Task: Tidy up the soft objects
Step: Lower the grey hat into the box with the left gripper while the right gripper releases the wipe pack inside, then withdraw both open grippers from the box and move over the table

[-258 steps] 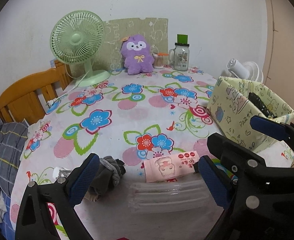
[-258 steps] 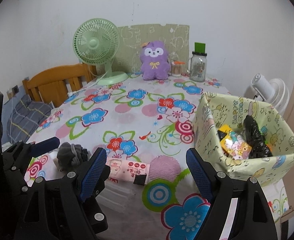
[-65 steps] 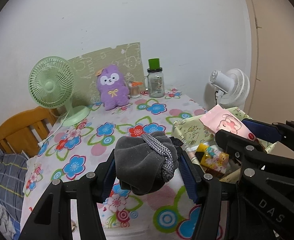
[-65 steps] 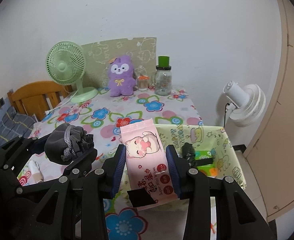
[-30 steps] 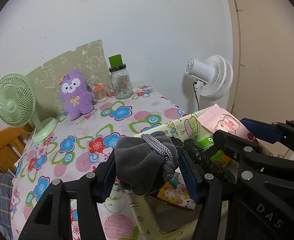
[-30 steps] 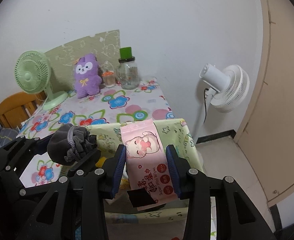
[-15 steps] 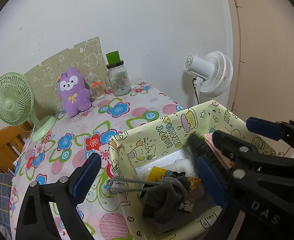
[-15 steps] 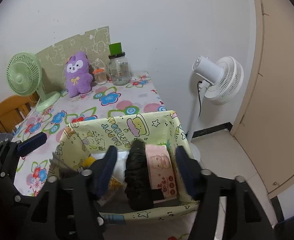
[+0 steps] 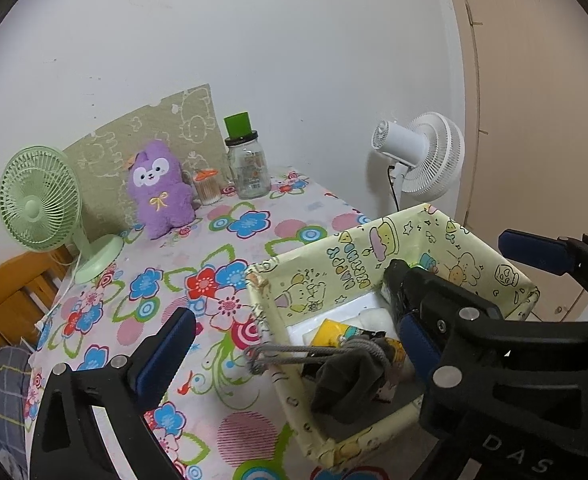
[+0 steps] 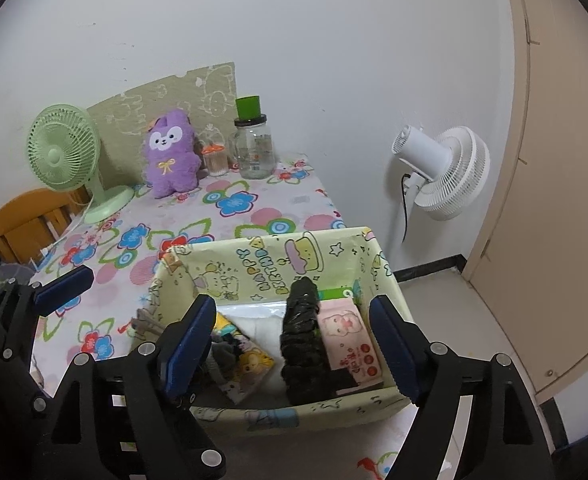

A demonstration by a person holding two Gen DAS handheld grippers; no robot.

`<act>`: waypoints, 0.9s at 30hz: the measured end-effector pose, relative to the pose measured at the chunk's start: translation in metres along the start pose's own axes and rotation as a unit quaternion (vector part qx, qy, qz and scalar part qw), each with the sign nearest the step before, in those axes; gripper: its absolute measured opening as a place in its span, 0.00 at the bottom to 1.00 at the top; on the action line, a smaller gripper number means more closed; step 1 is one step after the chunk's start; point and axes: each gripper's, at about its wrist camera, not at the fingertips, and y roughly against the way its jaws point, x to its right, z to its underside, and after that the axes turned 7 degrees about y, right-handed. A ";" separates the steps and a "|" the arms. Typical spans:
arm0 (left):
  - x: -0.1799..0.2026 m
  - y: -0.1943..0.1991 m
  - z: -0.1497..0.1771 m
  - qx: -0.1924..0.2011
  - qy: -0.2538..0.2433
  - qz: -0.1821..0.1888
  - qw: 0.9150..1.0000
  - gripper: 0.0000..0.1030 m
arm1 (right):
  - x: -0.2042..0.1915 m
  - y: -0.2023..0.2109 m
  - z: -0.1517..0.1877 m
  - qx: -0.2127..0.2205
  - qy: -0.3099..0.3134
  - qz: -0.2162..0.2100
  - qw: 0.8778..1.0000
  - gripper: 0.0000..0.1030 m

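Nearest: left gripper (image 9: 290, 342) spread to full width, nothing pinched, blue pads clear of contents. Right gripper (image 10: 295, 332) jaws opening, empty, poised over yellow-green box (image 10: 274, 258) at table (image 10: 250, 208) corner. Inside box: grey drawstring pouch (image 9: 349, 380) slumped at near left side, cord (image 9: 290, 354) draped over left wall. Pink tissue pack (image 10: 349, 340) lying flat by right wall, long axis running near to far, beside black bundle (image 10: 303, 340) lying parallel. Beyond, against wall: purple plush (image 10: 172, 152), jar (image 10: 254, 152), green fan (image 10: 64, 154). White fan (image 10: 445, 172) standing on floor.
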 end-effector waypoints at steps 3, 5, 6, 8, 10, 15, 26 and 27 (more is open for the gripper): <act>-0.006 0.006 0.001 0.004 0.003 -0.002 1.000 1.00 | -0.007 0.005 -0.001 0.004 0.004 0.001 1.000 0.80; -0.009 0.009 0.003 0.005 0.004 -0.005 1.000 1.00 | -0.010 0.007 0.000 0.005 0.005 0.001 1.000 0.80; -0.011 0.010 0.003 0.006 0.004 -0.006 1.000 1.00 | -0.013 0.009 0.000 0.006 0.006 0.000 1.000 0.81; -0.014 0.013 0.004 0.008 0.005 -0.008 1.000 1.00 | -0.017 0.011 -0.001 0.007 0.008 0.000 1.000 0.81; -0.018 0.015 0.005 0.009 0.008 -0.009 1.000 1.00 | -0.021 0.013 -0.001 0.008 0.011 -0.001 1.000 0.81; -0.027 0.022 0.008 0.015 0.014 -0.015 1.000 1.00 | -0.031 0.018 -0.002 0.012 0.017 -0.001 1.000 0.82; -0.047 0.034 0.015 0.020 0.027 -0.021 0.999 1.00 | -0.054 0.027 -0.002 0.019 0.029 -0.004 0.999 0.84; -0.049 0.036 0.016 0.021 0.029 -0.022 0.999 1.00 | -0.056 0.028 -0.003 0.020 0.030 -0.005 0.999 0.84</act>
